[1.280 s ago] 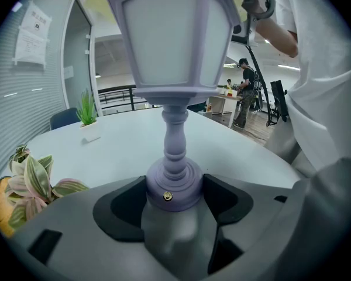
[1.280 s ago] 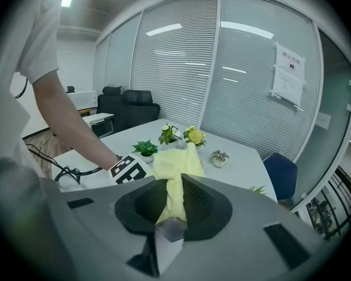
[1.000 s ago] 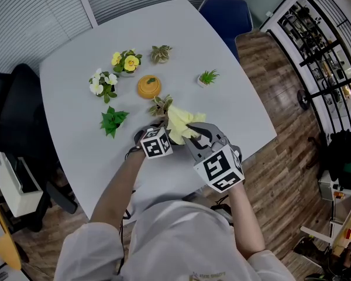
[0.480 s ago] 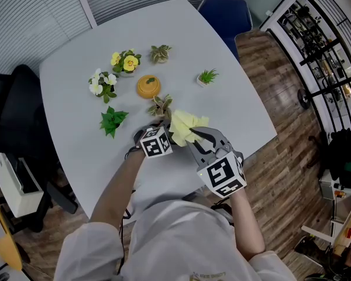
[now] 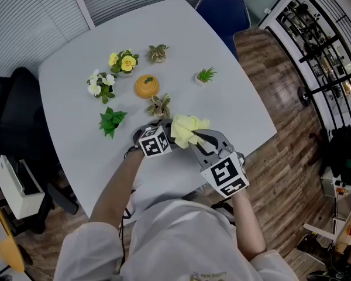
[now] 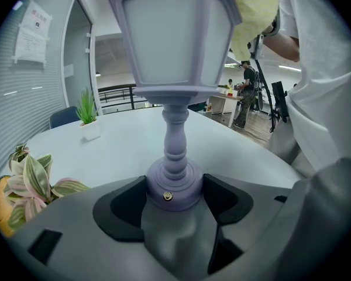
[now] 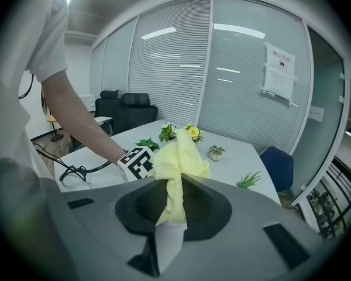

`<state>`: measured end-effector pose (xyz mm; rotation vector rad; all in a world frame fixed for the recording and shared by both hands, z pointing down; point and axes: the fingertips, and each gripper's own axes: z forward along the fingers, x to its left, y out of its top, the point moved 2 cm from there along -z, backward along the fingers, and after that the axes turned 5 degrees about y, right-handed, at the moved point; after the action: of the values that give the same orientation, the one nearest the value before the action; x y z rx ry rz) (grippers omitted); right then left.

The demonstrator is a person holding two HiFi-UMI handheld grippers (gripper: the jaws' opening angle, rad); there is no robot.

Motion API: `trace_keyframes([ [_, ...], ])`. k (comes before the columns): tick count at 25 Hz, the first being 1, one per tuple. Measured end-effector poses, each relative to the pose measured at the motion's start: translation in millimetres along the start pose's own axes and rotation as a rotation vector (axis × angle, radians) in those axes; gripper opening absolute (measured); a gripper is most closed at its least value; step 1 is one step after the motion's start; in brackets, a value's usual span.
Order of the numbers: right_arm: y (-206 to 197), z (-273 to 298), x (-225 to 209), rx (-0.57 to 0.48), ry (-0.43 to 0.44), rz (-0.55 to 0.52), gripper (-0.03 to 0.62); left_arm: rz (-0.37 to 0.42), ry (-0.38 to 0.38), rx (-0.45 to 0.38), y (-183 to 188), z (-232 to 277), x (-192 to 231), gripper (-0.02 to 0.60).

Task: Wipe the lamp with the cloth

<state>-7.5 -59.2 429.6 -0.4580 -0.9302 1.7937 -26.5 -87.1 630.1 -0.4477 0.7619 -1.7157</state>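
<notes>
At bottom centre of the left gripper view, the left gripper (image 6: 174, 193) is clamped on the round foot of the pale lavender lantern-shaped lamp (image 6: 174, 51), one padded jaw snug on each side. The lamp stands upright on the white table (image 6: 123, 151). The right gripper (image 7: 173, 206) pinches the yellow textured cloth (image 7: 176, 157) by one end, the rest bunched loose above the jaws. The cloth sits at the shade's upper right and looks to be touching it. Risks: a sideways push high on the shade levers against the low grip, so the lamp could tilt or twist. The thin pinch could let the cloth slip. Farther back, a small green potted plant (image 5: 205, 76) is well apart.
</notes>
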Motion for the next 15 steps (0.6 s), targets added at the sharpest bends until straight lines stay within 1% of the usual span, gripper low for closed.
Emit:
trace_keyframes([
  [7, -18.5, -7.4, -13.1, -0.001, -0.023, 0.089, 0.066, -0.001, 0.000, 0.001, 0.2, 0.1, -0.1, 0.312],
  [15, -30.5, -5.7, -30.4, -0.019, -0.051, 0.168, 0.064, 0.001, 0.001, -0.001, 0.9, -0.2, 0.1, 0.311],
])
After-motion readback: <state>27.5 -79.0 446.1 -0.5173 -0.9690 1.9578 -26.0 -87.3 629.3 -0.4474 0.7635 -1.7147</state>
